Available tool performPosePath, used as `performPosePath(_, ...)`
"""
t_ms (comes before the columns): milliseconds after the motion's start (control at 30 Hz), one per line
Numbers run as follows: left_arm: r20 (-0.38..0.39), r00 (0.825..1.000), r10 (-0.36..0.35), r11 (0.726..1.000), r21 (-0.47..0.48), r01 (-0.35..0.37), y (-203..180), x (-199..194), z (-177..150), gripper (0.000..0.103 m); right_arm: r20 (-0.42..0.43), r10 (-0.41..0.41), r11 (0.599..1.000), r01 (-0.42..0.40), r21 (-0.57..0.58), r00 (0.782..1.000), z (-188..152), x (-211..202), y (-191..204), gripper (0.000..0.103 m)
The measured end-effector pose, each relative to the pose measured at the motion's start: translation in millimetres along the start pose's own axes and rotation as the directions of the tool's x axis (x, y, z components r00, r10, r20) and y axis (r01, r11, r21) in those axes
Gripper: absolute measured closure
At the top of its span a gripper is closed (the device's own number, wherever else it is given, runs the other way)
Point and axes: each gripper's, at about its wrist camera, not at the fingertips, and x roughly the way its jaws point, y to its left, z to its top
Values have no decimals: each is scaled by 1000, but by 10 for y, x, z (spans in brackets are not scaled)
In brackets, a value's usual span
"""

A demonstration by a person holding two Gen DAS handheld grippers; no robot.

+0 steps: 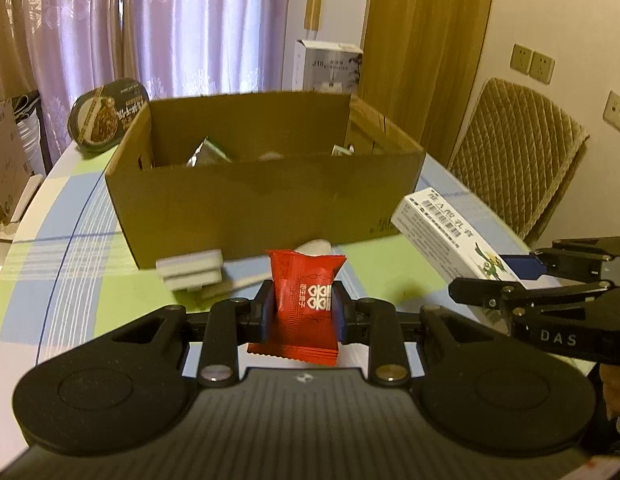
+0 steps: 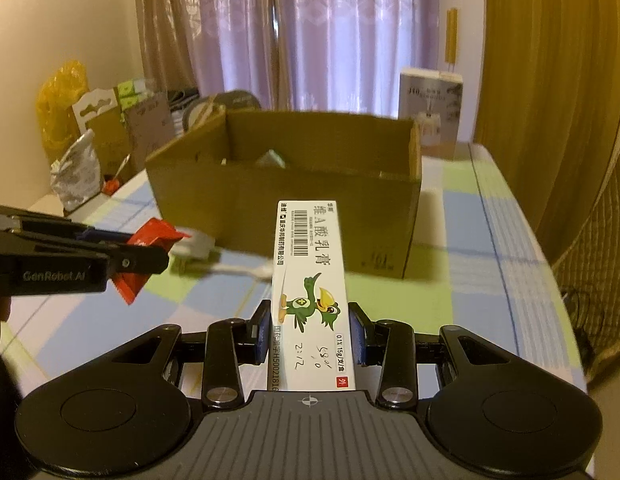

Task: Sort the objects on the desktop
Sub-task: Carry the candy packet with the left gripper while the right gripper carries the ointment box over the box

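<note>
- Two grippers up over a checked tablecloth (image 1: 86,248), both loaded, both facing an open cardboard box (image 1: 266,192).
- Inside the box: a silver packet (image 1: 208,153) near the back wall, a few small pale items beside it, too dim to name.
- Just in front of the box: a white block-shaped thing (image 1: 190,269) and a white spoon-like piece (image 1: 316,246) lying on the cloth, between the grippers and the box wall.
- Behind the box, left corner: a dark oval tin (image 1: 106,114) propped upright on its edge.
- Farther back: a tall white carton (image 2: 430,114) on the table's far edge, pale curtains, a quilted chair back (image 1: 518,152) off to the right.
- Off the table's left side in the right wrist view: a yellow bag (image 2: 60,108), cardboard pieces, a crumpled silver bag (image 2: 78,172).
- Left gripper (image 1: 303,312): blue pads closed in on a red candy packet (image 1: 306,304), packet upright, held above the cloth, short of the box.
- Right gripper (image 2: 310,338): pads pressed against the sides of a long white ointment box (image 2: 310,280), printed with a green cartoon bird and a barcode, pointing forward toward the cardboard box, clear of the table.
- Side by side, near each other, not touching.
</note>
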Motion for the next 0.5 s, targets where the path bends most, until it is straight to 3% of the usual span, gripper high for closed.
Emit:
performPosePath(267, 64, 998, 9, 1000, -25, -7, 139, 21, 352, 79, 54, -7, 1000, 9, -25, 999, 508, 172, -33, 67)
performPosePath(300, 71, 997, 10, 1000, -29, -8, 166, 32, 399, 79, 57, -6, 1000, 8, -25, 998, 580, 209, -34, 73)
performPosePath(333, 77, 997, 11, 1000, -29, -9, 189, 43, 450, 79, 61, -2, 1000, 3, -29, 998, 650, 244, -37, 88)
performPosePath(500, 102, 994, 25, 999, -28, -22, 311, 126, 694, 79, 60, 3, 1000, -1, -30, 998, 941, 467, -69, 91)
